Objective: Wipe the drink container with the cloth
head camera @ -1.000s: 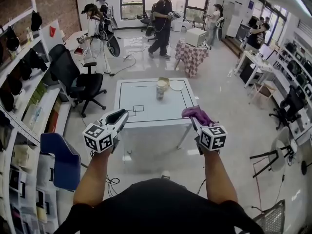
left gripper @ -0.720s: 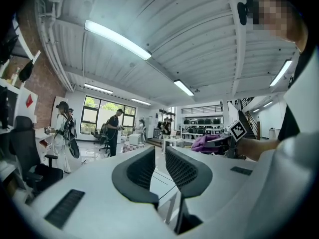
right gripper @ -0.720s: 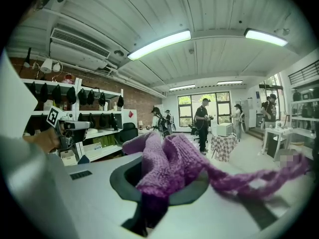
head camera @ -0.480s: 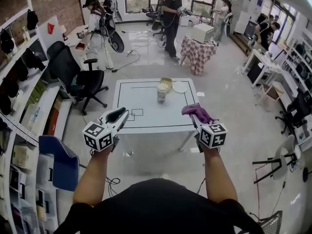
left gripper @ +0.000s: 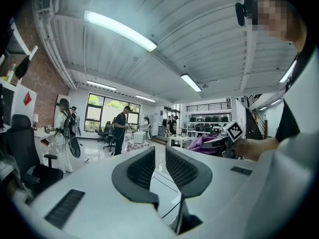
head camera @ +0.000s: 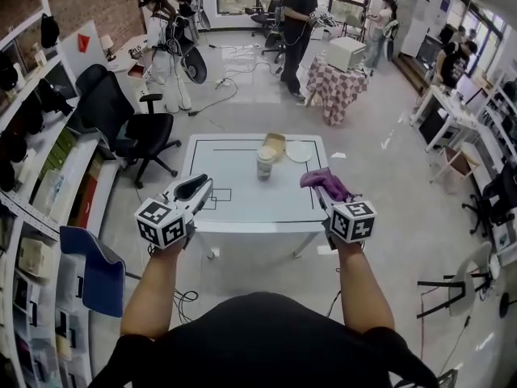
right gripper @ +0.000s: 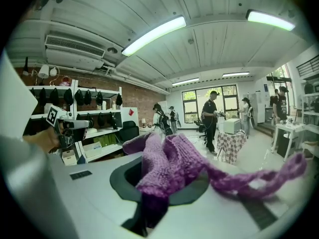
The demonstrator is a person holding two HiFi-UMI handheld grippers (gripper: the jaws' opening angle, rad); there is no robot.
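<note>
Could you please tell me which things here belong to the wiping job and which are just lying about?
For the job: cup on the table; purple cloth clamped in the right gripper; left gripper, empty.
Lying about: white plate and tan container beside the cup; black office chair; checked table.

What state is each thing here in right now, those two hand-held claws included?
left gripper: jaws slightly apart, nothing between them
right gripper: jaws shut on the purple cloth
purple cloth: bunched, one end trailing loose
drink container: upright on the table, not held
plate: flat on the table
</note>
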